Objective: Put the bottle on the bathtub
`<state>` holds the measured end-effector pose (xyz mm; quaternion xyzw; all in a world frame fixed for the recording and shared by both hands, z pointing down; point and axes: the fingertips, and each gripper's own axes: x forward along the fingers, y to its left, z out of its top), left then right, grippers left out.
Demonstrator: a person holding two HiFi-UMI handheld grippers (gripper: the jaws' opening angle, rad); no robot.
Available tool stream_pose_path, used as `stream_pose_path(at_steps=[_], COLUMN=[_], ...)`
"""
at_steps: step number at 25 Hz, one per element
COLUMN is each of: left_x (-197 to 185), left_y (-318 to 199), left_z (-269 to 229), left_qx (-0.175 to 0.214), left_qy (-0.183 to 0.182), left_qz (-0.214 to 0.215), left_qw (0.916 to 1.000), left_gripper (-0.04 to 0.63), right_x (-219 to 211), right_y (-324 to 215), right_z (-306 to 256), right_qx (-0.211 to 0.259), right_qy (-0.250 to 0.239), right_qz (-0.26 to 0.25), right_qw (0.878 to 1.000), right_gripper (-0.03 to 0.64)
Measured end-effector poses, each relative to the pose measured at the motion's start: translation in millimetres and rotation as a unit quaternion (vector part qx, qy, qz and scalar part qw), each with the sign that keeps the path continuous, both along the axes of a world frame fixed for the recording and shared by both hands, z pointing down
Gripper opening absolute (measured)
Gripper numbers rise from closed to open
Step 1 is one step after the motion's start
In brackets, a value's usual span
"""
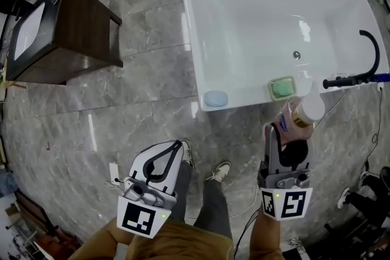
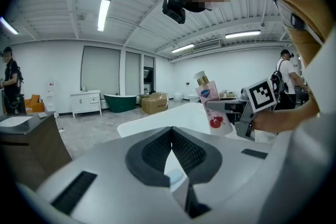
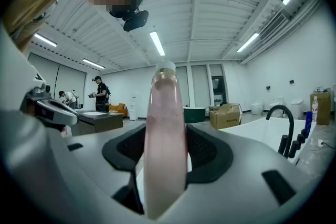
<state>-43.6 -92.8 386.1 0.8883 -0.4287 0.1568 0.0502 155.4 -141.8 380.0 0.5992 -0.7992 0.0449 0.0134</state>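
Just ahead, a green soap dish (image 1: 282,88) and black faucet (image 1: 345,81) crowd the bathtub (image 1: 244,21) rim; your right tongs (image 1: 287,132) grip the bottle (image 1: 303,111), while your left tongs (image 1: 178,144) sit closed, empty.

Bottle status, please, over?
Right gripper clamped on bottle, upright near bathtub rim. Left gripper shut, empty. Green soap dish on rim close by.

No lettering can be read; the blue label (image 2: 208,93) on the pink plastic pump bottle (image 2: 212,107) is too small.
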Motion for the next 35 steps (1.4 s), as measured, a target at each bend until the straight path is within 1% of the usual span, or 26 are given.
stream_pose_path(at_steps=[4,9,14,22,27,35], left_x=[-3.7,-9.5,-14.0,-26.9,-30.2,-33.1], left_y=[-7.5,-14.9,-25.2,-31.7,-27.2,-28.6], left_z=[15.0,44.0,71.5,100.3,118.0,134.2], left_qx=[-0.006,-0.03,-0.042,-0.058,-0.074,-0.078], left_qy=[0.003,-0.001,-0.012,-0.034,-0.043,-0.046], left_qz=[-0.003,-0.007,-0.007,-0.017,-0.02,-0.023], left_qw=[1.0,0.9995,0.999,0.9976,0.9961,0.9956], left_gripper=[0.008,0.008,0.008,0.008,0.008,0.008], right_x=[-8.0,-15.2,-11.1,-20.8,-25.7,-28.4], right_y=[-13.3,-32.8,-57.6,-84.9,-96.4,-114.0], right_z=[23.4,59.0,98.7,154.0,174.8,186.2], right_qx=[-0.005,-0.014,-0.013,-0.016,-0.014,0.008], right_qy=[0.01,0.02,0.02,0.011,0.011,0.009], right_qz=[-0.002,-0.003,0.009,0.01,0.01,0.013], right_qw=[1.0,1.0,1.0,1.0,1.0,1.0], right_gripper=[0.236,0.236,0.236,0.236,0.236,0.236])
